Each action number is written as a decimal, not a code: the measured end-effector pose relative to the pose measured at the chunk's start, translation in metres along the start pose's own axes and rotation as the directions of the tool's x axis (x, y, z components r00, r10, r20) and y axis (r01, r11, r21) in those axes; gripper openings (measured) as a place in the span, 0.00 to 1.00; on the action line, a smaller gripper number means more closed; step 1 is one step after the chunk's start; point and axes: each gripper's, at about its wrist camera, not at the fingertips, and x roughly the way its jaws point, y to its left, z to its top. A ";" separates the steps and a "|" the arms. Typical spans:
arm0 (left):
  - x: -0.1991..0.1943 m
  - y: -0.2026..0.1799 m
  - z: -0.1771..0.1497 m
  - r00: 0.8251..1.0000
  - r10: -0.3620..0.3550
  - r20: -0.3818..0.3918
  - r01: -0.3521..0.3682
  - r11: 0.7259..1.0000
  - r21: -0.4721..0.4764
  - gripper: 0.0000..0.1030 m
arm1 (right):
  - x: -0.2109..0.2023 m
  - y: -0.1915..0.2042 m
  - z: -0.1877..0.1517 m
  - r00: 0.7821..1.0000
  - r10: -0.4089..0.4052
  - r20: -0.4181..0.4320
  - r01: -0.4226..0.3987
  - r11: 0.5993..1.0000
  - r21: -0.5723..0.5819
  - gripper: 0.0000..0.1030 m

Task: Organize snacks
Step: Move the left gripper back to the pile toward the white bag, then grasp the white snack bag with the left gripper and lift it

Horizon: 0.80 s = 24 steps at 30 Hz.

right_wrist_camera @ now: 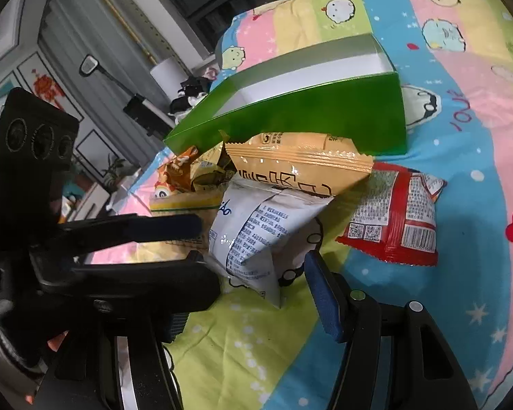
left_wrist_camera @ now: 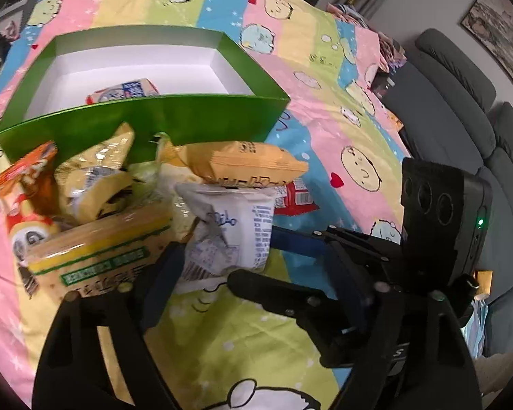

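Both claws gape empty either side of the white packet (right_wrist_camera: 256, 229) in the near pile before the green box (left_wrist_camera: 201, 119), so whichever closes could tip off the orange packet (left_wrist_camera: 246, 164) resting on it or crush its contents.

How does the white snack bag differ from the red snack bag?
The white bag stands in the pile, propping up an orange packet; the red bag lies flat and apart on the bedsheet. The white bag sits between the right gripper fingers; the red lies outside them. Both show printed backs.
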 end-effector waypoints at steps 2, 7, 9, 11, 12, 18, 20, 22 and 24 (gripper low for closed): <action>0.006 -0.001 0.001 1.000 0.009 -0.011 -0.009 1.000 0.003 0.70 | 0.001 0.000 0.000 1.000 0.026 0.001 -0.026 1.000 0.006 0.60; 0.012 0.007 0.002 0.999 0.024 -0.023 -0.025 0.999 -0.026 0.65 | 0.006 0.001 0.001 0.998 0.059 -0.007 -0.059 0.998 0.020 0.58; 0.012 0.009 0.003 0.999 0.031 -0.028 -0.032 0.999 -0.026 0.57 | 0.008 0.002 0.002 0.998 0.064 -0.014 -0.064 0.998 0.020 0.48; 0.014 0.011 0.003 0.998 0.047 -0.035 -0.048 0.998 -0.028 0.49 | 0.012 0.000 0.001 0.998 0.050 -0.024 -0.049 0.998 0.028 0.44; 0.013 0.013 0.002 0.998 0.041 -0.037 -0.042 0.998 -0.035 0.50 | 0.012 -0.001 0.001 0.998 0.053 -0.026 -0.052 0.998 0.037 0.43; 0.012 0.011 0.000 0.999 0.038 -0.034 -0.039 0.999 -0.031 0.45 | 0.011 -0.004 0.000 0.997 0.070 -0.021 -0.069 0.996 0.053 0.42; 0.011 0.012 0.000 0.999 0.034 -0.033 -0.036 0.999 -0.041 0.44 | 0.010 -0.003 -0.001 0.997 0.070 -0.017 -0.069 0.996 0.051 0.42; 0.010 0.011 0.000 0.999 0.036 -0.031 -0.038 0.998 -0.043 0.43 | 0.009 -0.001 -0.001 0.998 0.059 -0.014 -0.059 0.998 0.040 0.38; 0.009 0.012 -0.002 0.999 0.036 -0.032 -0.037 0.998 -0.045 0.43 | 0.008 0.000 -0.003 0.999 0.049 -0.012 -0.049 0.998 0.036 0.36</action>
